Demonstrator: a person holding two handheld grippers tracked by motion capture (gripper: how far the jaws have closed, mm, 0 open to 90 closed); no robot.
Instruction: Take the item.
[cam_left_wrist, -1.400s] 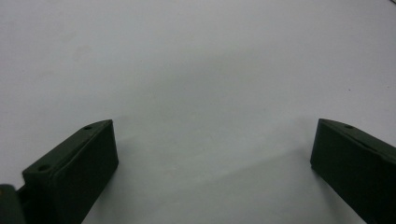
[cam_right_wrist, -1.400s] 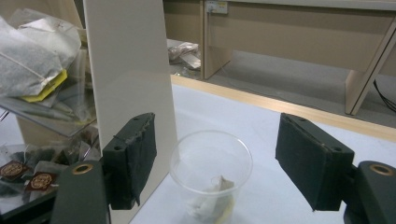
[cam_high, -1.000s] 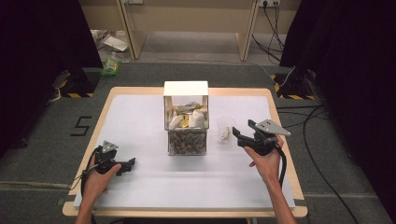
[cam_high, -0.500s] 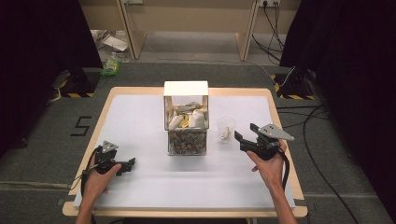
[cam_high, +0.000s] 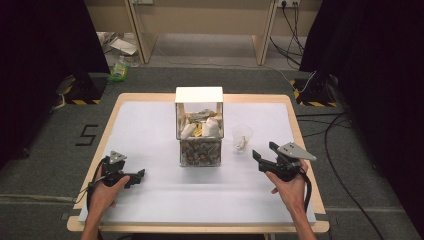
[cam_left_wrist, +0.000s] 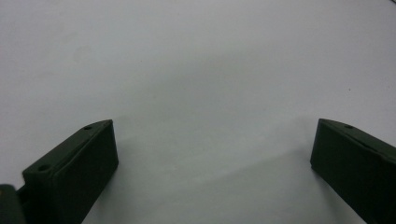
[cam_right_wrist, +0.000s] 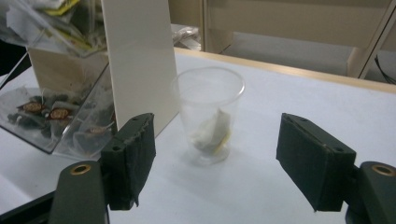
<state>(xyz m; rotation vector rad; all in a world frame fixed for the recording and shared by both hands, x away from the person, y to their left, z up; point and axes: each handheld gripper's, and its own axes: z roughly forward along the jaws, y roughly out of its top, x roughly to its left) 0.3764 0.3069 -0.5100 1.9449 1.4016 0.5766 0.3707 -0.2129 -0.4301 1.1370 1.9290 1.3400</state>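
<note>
White-covered surface (cam_high: 150, 130) with a pale wooden rim, dark carpet and black curtains all round; clear box (cam_high: 199, 131) standing mid-surface, white panel at its top and back, stuffed with sachets and packets; clear plastic cup (cam_high: 242, 137) just to the right of the box, upright, close beside it but not touching; inside the cup one small pale packet (cam_right_wrist: 212, 130), leaning against the wall, possibly a tea bag, too hazy through the plastic to tell.

Right hand-held gripper (cam_high: 264, 156) low over the surface at the right, grey plate on top, pointed toward the cup and a little short of it; from its own camera (cam_right_wrist: 215, 163), jaws spread wide, cup framed in the gap beyond them, nothing between the pads, nothing touched.

Left hand-held gripper (cam_high: 136, 176) down at the near left, well apart from box and cup, gripped in the left hand (cam_high: 106, 192); from its own camera (cam_left_wrist: 212, 154), jaws spread wide over bare white surface, nothing held.
</note>
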